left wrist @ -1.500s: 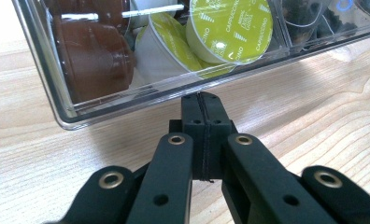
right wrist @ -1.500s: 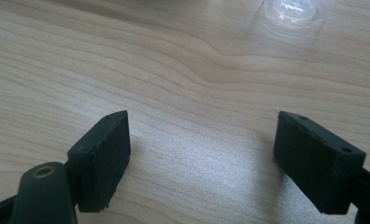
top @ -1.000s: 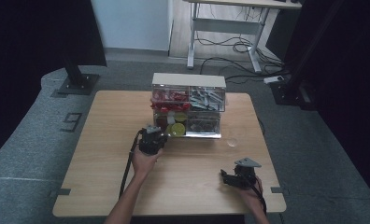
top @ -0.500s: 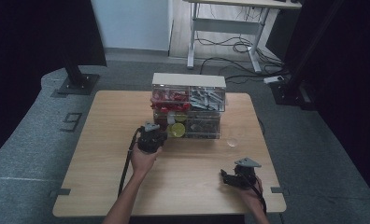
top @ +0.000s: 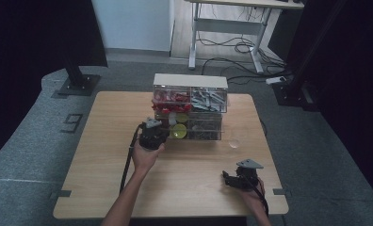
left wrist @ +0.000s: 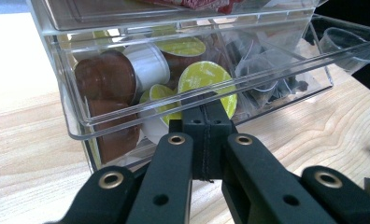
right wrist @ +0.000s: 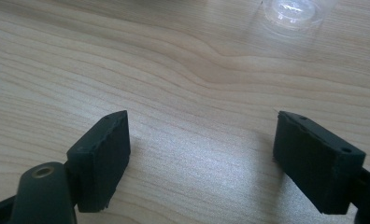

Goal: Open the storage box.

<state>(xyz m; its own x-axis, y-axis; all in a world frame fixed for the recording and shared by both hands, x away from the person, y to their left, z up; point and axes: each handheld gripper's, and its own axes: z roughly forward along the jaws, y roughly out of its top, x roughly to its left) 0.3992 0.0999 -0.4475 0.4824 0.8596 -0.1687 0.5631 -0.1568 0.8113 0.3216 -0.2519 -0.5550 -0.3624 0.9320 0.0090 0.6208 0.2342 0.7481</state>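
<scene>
Now the left gripper (left wrist: 206,116) has edged back, the drawer (left wrist: 174,105) out further.

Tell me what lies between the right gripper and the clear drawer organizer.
In the high view, bare wooden table and one small clear cup lie between the right gripper and the organizer.

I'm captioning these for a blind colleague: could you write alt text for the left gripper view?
The left gripper, jaws shut, is at the front lip of a clear plastic drawer pulled partly out of a clear organizer. The drawer holds coffee capsules, brown, white and with lime-green lids. The organizer stands on a light wooden table, with a small clear cup at upper right.
</scene>
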